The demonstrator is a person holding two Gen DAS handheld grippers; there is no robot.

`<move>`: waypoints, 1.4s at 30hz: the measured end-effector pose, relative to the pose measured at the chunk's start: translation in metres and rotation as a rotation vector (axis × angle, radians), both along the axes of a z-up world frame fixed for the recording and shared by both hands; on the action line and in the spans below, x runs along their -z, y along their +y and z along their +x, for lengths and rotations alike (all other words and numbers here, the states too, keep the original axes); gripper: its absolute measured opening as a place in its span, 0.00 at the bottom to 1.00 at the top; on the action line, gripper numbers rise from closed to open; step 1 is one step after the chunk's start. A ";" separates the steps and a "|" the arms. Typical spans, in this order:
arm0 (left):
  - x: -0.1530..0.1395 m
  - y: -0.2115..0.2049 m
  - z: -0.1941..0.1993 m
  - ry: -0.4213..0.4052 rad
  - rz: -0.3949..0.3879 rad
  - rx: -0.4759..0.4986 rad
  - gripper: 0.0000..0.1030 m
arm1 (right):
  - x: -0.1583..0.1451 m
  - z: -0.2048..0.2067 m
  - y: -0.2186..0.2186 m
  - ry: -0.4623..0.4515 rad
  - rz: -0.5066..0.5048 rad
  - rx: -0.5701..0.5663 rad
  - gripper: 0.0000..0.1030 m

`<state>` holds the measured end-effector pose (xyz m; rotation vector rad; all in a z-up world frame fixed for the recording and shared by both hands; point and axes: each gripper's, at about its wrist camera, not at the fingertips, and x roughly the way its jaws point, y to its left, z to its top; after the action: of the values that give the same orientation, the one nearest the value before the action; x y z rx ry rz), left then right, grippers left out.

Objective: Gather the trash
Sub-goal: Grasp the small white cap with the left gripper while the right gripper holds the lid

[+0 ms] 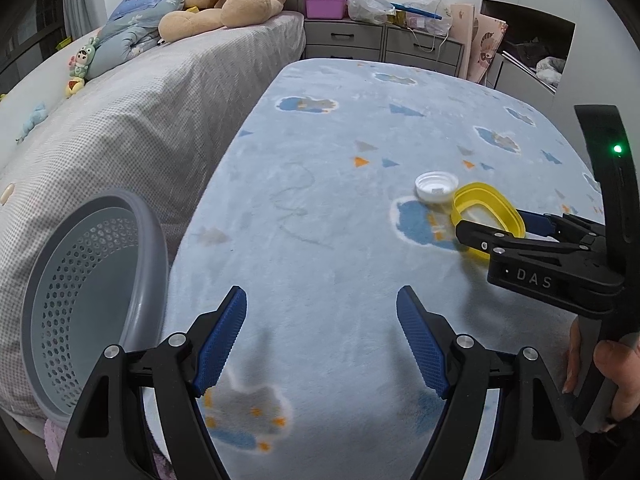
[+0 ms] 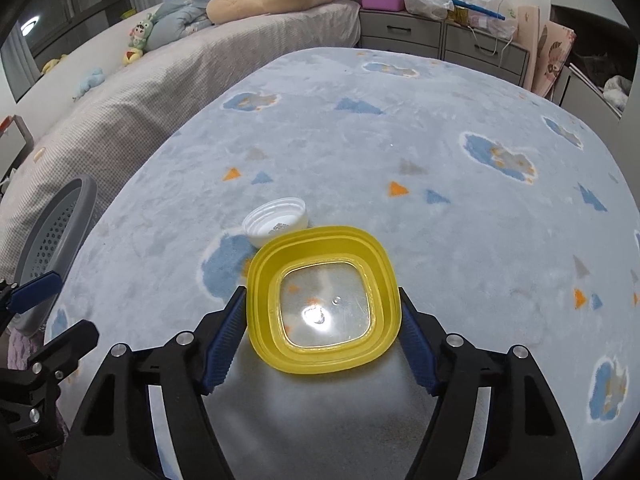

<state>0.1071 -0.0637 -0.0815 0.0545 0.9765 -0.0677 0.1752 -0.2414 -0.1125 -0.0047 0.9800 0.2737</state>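
Right gripper (image 2: 322, 314): jaws closing on the yellow lid (image 2: 323, 300), blue pads touching its two sides.
Yellow lid: lying tilted on the blue blanket (image 2: 440, 152), clear centre panel facing up.
White cap (image 2: 276, 222): sitting open side up, touching the lid's far edge.
Left gripper (image 1: 322, 332): jaws standing wide apart, holding nothing, hanging over bare blanket.
Grey basket (image 1: 92, 300): perforated, resting left of the left gripper, against the bed (image 1: 160, 92).
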 end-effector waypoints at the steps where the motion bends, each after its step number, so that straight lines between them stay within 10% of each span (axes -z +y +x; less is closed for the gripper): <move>1: 0.000 -0.003 0.002 0.004 -0.004 0.004 0.72 | -0.001 -0.002 -0.004 0.000 0.009 0.006 0.67; 31: 0.040 -0.098 0.108 0.030 0.025 0.115 0.72 | -0.025 0.002 -0.108 -0.059 0.171 0.230 0.67; 36: 0.036 -0.101 0.103 0.013 0.012 0.138 0.38 | -0.025 0.002 -0.109 -0.055 0.170 0.228 0.67; 42: 0.033 -0.091 0.077 0.017 -0.013 0.156 0.38 | -0.024 0.000 -0.104 -0.048 0.168 0.219 0.67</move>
<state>0.1843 -0.1546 -0.1140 0.1187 0.9872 -0.2181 0.1750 -0.3452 -0.0887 0.2471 0.8986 0.1527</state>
